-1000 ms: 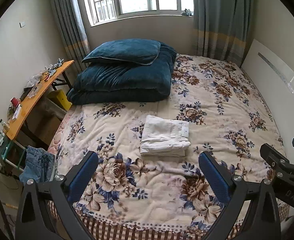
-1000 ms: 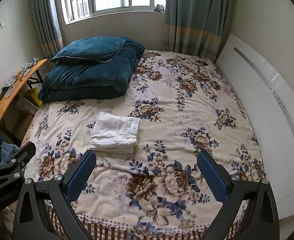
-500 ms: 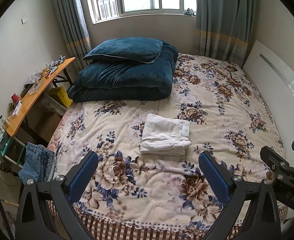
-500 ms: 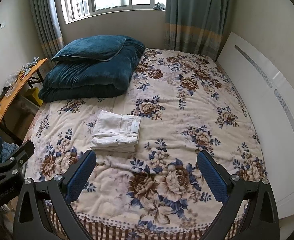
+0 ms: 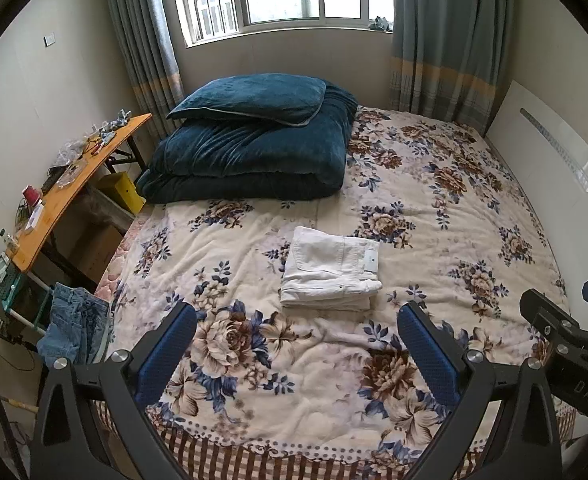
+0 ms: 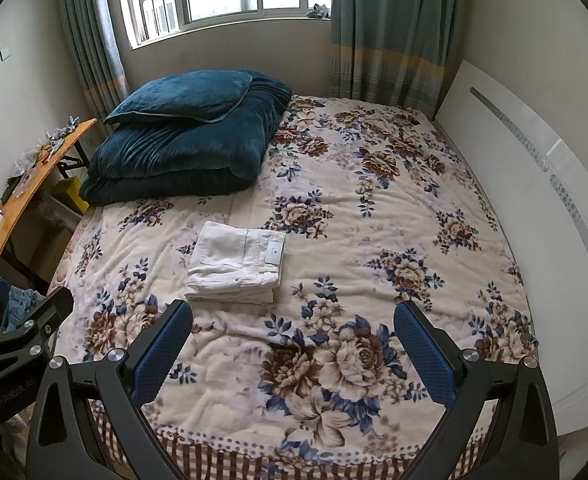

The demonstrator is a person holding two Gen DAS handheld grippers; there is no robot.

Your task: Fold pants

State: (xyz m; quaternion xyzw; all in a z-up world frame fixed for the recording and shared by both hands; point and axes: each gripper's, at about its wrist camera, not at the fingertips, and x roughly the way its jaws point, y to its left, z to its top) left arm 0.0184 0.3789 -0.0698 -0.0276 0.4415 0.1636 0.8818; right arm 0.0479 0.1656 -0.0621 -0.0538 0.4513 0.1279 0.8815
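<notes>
Small clutter on the desk is sitting too tiny to make out. The label on the white pants is reading as a blur. The blue jeans are getting partly hidden behind the left hand-held gripper, and in the right wrist view the bed's near edge is running out of frame.
</notes>
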